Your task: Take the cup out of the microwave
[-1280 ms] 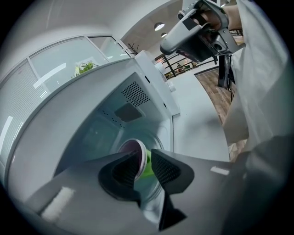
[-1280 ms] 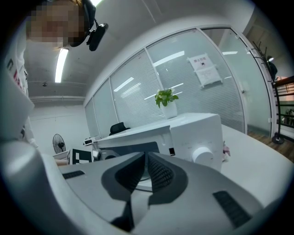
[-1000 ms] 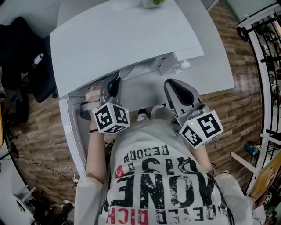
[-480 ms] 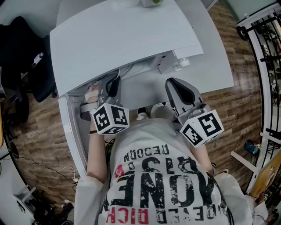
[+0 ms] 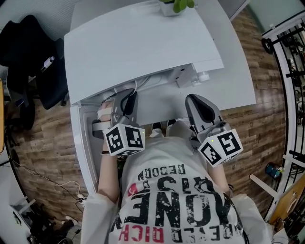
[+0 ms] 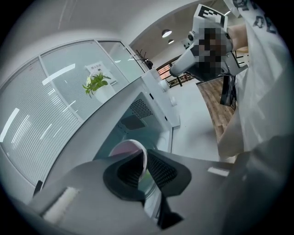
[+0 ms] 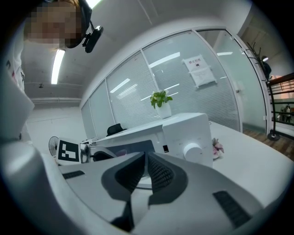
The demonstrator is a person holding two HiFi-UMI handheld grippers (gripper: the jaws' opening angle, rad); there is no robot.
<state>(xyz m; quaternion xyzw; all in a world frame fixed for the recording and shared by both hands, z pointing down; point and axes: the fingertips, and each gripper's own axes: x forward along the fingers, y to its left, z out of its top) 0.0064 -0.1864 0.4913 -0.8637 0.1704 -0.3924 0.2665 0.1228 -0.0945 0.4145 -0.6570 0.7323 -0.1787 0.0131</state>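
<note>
Left gripper point(image 6: 144, 153): jaws have just been closing, now pinching the cup point(image 6: 124, 147) wall at the microwave point(image 6: 161, 103) mouth. So thin a pinch may slip and tip it. Right gripper point(image 7: 146, 154): jaws together, empty.

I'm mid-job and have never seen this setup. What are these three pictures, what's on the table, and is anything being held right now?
There is no robot arm here. A person holds a two-jaw tool in each hand.

The head view comes from a camera on the person's head, looking steeply down. It shows a white microwave on a white table, with a potted plant on top of the microwave.

The other two pictures come from cameras riding on the tools, each looking along that tool's own jaws.

The left tool reaches into the open microwave. Its jaws have just been closing and pinch the rim of a pale pink cup inside.

The right tool is held in front of the microwave, jaws together, with nothing between them.
</note>
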